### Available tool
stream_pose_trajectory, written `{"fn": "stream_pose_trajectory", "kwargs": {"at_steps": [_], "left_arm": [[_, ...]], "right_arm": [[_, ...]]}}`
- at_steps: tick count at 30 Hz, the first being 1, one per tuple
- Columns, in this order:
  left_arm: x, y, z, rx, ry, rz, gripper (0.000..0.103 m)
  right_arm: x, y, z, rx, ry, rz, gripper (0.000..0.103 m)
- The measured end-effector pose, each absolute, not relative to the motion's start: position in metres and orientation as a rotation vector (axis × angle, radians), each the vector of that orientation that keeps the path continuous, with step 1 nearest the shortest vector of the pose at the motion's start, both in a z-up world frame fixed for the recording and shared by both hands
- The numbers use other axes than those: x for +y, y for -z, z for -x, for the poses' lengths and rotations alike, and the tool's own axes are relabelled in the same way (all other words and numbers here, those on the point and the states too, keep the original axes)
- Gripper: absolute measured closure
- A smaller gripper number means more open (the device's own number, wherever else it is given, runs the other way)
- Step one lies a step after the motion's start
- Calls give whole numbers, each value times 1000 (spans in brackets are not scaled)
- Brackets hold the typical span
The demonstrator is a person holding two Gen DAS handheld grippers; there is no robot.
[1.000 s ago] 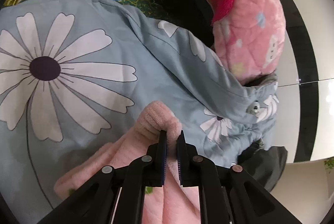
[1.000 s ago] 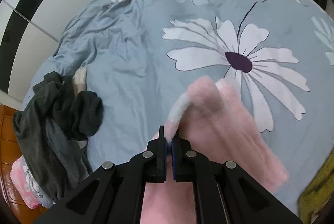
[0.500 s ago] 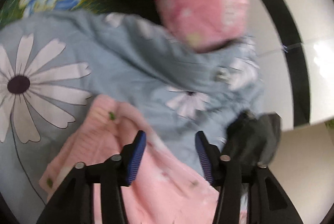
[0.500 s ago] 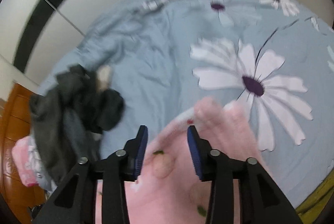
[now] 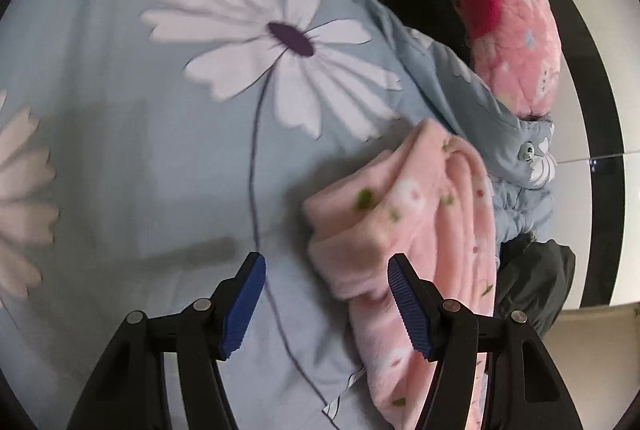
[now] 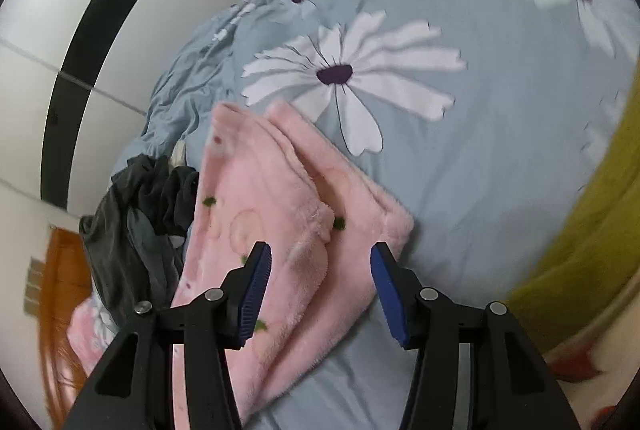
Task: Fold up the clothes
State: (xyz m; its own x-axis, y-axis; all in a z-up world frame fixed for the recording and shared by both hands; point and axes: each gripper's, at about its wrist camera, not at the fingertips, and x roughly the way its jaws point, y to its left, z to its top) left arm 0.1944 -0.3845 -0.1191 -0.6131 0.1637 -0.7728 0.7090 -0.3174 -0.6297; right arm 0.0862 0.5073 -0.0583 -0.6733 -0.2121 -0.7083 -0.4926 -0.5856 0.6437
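A folded pink fleece garment (image 5: 416, 230) with small green and white prints lies on the blue daisy bedspread (image 5: 160, 149). In the left wrist view it sits at the lower right, partly behind the right finger. My left gripper (image 5: 324, 304) is open above the bedspread, holding nothing. The same pink garment (image 6: 280, 230) fills the lower middle of the right wrist view. My right gripper (image 6: 320, 290) hangs open just over its near edge, with nothing between its fingers.
A dark grey heap of clothes (image 6: 136, 213) lies left of the pink garment, at the bed's edge. A pink quilted blanket (image 5: 516, 29) sits beyond the bedspread. A yellow-green cloth (image 6: 592, 213) covers the right side. White and black wardrobe doors (image 6: 80, 29) stand behind.
Both grippers were shut on the pink garment's edge a second ago; they have opened, let go and drawn back. The garment now lies folded on the bedspread.
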Motion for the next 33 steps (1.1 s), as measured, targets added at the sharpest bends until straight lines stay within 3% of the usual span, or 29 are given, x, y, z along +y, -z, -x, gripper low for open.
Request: {"fn": "stream_pose_trajectory", "kwargs": {"at_steps": [10, 14, 17, 18, 20, 21, 22, 28, 31, 33], "left_arm": [[-355, 127, -170, 1563, 2052, -1188, 35], [-347, 134, -162, 1593, 2038, -1195, 35], [-344, 136, -161, 1609, 2027, -1200, 35], [-343, 136, -162, 1602, 2029, -1204, 35], [-343, 134, -162, 1590, 2034, -1208, 35], [-344, 134, -161, 1590, 2035, -1209, 35], [-344, 134, -161, 1591, 2036, -1209, 35], [-342, 133, -162, 1600, 2042, -1211, 35], [-342, 137, -159, 1595, 2037, -1218, 35], [-343, 138, -159, 1609, 2028, -1210, 35]], "right_arm": [[490, 84, -85, 1444, -2349, 1181, 50], [495, 95, -84, 1617, -2302, 1086, 50], [496, 82, -76, 1636, -2330, 984, 51], [495, 75, -74, 1618, -2346, 954, 55], [494, 64, -69, 1560, -2352, 937, 73], [494, 60, -66, 1539, -2354, 943, 88], [494, 55, -66, 1518, -2364, 949, 92], [493, 12, -86, 1258, -2494, 880, 95], [501, 46, -90, 1205, -2364, 1024, 95], [508, 71, -94, 1268, -2295, 1068, 95]]}}
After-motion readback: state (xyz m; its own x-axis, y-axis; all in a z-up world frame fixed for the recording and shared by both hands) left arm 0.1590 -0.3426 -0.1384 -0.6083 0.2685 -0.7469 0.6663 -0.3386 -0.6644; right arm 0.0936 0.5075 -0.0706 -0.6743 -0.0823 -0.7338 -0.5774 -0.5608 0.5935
